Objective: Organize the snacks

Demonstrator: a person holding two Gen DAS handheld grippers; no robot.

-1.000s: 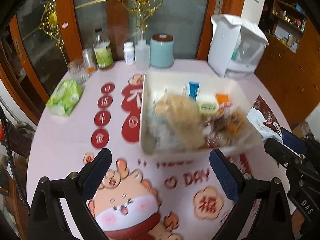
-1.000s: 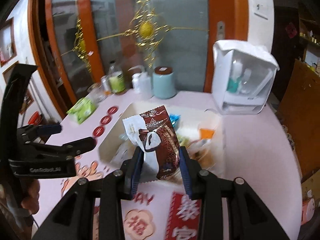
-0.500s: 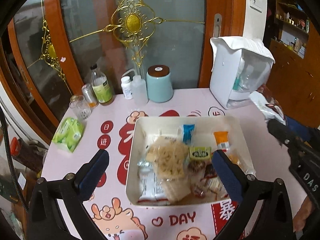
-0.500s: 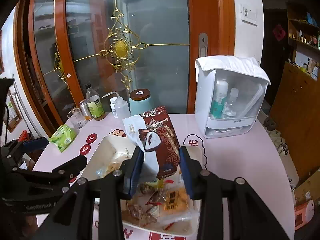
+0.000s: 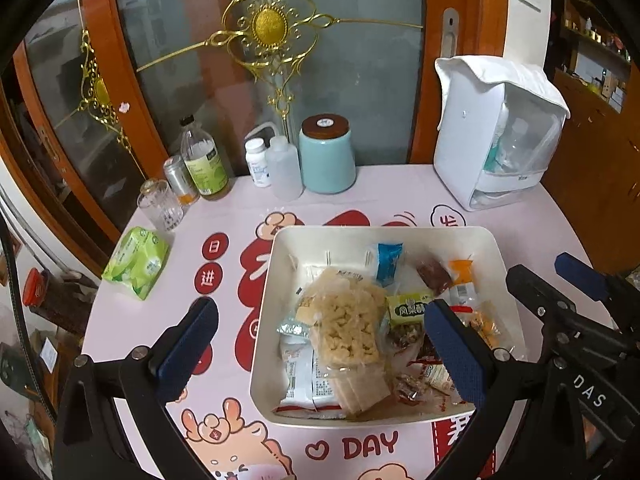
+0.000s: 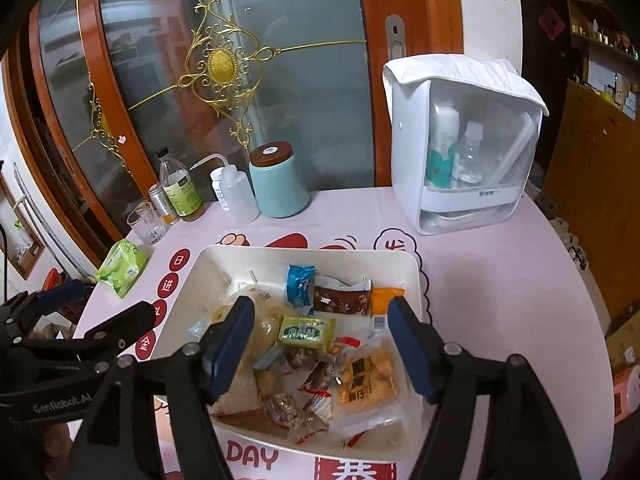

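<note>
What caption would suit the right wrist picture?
Right gripper, fingers open and empty, above a white tray of mixed snack packets, brown packet among them.

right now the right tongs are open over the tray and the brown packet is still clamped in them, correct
Not quite. The right tongs are open over the tray, but they hold nothing: the right wrist view shows the brown packet lying in the tray beside the blue packet.

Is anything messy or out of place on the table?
One thing: a green packet lies on the pink table, left of the white tray where the other snacks are piled. Nothing looks spilled or broken.
</note>
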